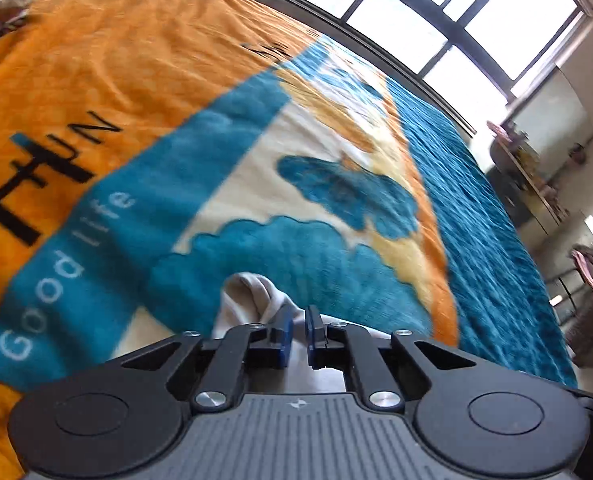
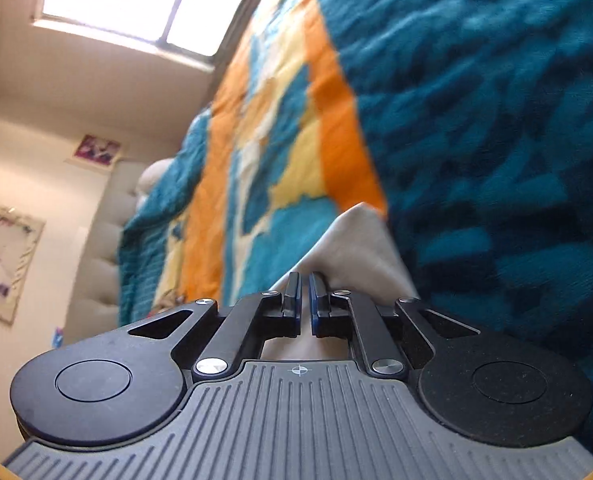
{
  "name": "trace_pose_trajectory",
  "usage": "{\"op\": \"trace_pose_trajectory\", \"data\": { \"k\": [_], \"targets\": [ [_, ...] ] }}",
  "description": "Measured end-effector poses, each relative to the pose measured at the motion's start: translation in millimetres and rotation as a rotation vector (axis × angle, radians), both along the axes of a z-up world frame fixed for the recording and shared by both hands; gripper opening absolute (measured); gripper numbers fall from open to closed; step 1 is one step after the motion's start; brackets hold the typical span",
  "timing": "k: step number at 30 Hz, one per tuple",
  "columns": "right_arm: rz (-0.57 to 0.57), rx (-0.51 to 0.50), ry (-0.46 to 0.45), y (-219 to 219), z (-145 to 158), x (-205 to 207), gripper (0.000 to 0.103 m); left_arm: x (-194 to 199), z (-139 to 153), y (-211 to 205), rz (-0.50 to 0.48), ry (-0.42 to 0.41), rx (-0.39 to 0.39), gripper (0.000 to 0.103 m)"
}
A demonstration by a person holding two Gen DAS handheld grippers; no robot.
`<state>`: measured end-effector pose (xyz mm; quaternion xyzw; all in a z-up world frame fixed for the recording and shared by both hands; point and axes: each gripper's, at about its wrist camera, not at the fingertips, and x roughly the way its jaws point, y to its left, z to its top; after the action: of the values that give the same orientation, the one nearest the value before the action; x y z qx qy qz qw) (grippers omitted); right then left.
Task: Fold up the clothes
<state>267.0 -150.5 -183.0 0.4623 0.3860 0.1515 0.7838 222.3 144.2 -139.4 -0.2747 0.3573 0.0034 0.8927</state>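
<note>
In the left wrist view my left gripper (image 1: 299, 316) is shut on a pale grey-white garment (image 1: 248, 300), whose bunched fold sticks out past the blue fingertips above the blanket. In the right wrist view my right gripper (image 2: 304, 284) is shut on a beige-grey part of a garment (image 2: 360, 248), which rises in a peak beyond the fingers. Most of the cloth is hidden below the gripper bodies. I cannot tell whether both hold the same garment.
A fleece blanket (image 1: 176, 80) in orange, teal and cream covers the bed. A pile of clothes (image 1: 0, 0) lies at its far left corner. A window (image 1: 436, 12) runs along the far side. A shelf (image 1: 528, 172) and a rack (image 1: 592, 280) stand right. A padded headboard (image 2: 108, 232) shows left.
</note>
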Motion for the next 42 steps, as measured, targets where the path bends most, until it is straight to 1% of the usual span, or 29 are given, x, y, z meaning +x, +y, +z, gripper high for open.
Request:
{"op": "trace_pose_trajectory", "data": {
  "k": [1,2,3,4,6,7,8,10,11,13,15,17,19,21,22,24,26,28,30,33,35,37,40,42],
  "targets": [
    [-0.109,-0.038,-0.021,-10.4,0.8,-5.4,0.003,-9.9,3.4,7.1,0.042,-0.008,-0.007,0.008],
    [-0.211,-0.077,-0.039,-20.7,2.7,-11.4,0.003,-21.9,11.7,10.9,0.073,-0.020,0.018,0.010],
    [-0.288,-0.116,-0.044,-31.0,9.5,-19.7,0.011,-34.1,20.3,14.4,0.104,-0.031,0.044,0.015],
    [-0.353,-0.146,-0.048,-41.1,16.4,-28.1,0.011,-46.3,28.9,18.0,0.134,-0.042,0.071,0.020],
    [-0.383,-0.129,-0.055,-58.5,31.7,-45.7,0.011,-69.2,44.5,22.8,0.097,-0.063,0.074,0.022],
    [-0.375,-0.123,-0.069,-63.8,41.1,-55.9,0.011,-79.5,51.4,22.6,0.061,-0.057,0.077,0.022],
    [-0.359,-0.137,-0.082,-66.4,52.1,-66.9,0.011,-89.6,58.3,22.3,0.023,-0.051,0.080,0.023],
    [-0.308,-0.186,-0.113,-66.7,74.5,-89.8,0.013,-109.0,69.4,13.3,-0.071,-0.046,0.117,0.023],
    [-0.259,-0.223,-0.123,-64.5,84.0,-101.7,0.013,-119.9,73.2,3.4,-0.140,-0.046,0.154,0.024],
    [-0.145,-0.284,-0.126,-52.4,97.9,-120.5,0.014,-138.4,76.6,-17.4,-0.243,-0.047,0.243,0.024],
    [-0.013,-0.337,-0.119,-29.8,101.2,-135.2,0.014,-153.3,72.9,-39.2,-0.316,-0.045,0.326,0.024],
    [0.122,-0.404,-0.115,-8.7,96.0,-149.6,0.014,-165.5,61.7,-56.9,-0.332,-0.026,0.398,0.024],
    [0.218,-0.498,-0.098,15.6,85.0,-166.0,0.014,-169.5,49.9,-65.7,-0.340,0.037,0.459,0.024],
    [0.289,-0.609,-0.071,34.8,75.6,-174.5,0.014,-175.6,39.8,-70.9,-0.344,0.097,0.515,0.024],
    [0.303,-0.686,-0.062,41.7,74.5,-191.8,0.014,-179.9,35.6,-71.6,-0.344,0.125,0.539,0.024],
    [0.318,-0.779,-0.071,45.9,75.4,-209.3,0.011,-198.6,35.5,-68.0,-0.347,0.116,0.571,0.024],
    [0.327,-0.824,-0.076,42.2,81.7,-225.6,0.012,-214.4,39.5,-61.0,-0.366,0.138,0.551,0.023],
    [0.331,-0.828,-0.060,33.8,92.0,-240.8,0.014,-231.2,48.6,-53.3,-0.373,0.136,0.500,0.023],
    [0.313,-0.794,-0.044,21.6,102.3,-254.0,0.019,-244.8,61.5,-50.8,-0.375,0.112,0.464,0.024],
    [0.263,-0.691,-0.085,6.1,118.4,-267.6,0.019,-239.0,69.2,-60.7,-0.356,0.055,0.438,0.027],
    [0.245,-0.643,-0.127,6.6,122.0,-263.6,0.019,-234.8,74.2,-67.4,-0.344,0.017,0.421,0.032],
    [0.246,-0.638,-0.136,14.7,117.7,-252.9,0.019,-221.5,64.9,-76.0,-0.334,0.022,0.454,0.031],
    [0.285,-0.626,-0.106,30.2,102.0,-234.7,0.019,-202.7,48.2,-88.7,-0.349,0.053,0.487,0.030],
    [0.321,-0.636,-0.066,36.5,92.0,-230.3,0.019,-202.1,41.3,-94.0,-0.388,0.095,0.512,0.029]
  ]
}}
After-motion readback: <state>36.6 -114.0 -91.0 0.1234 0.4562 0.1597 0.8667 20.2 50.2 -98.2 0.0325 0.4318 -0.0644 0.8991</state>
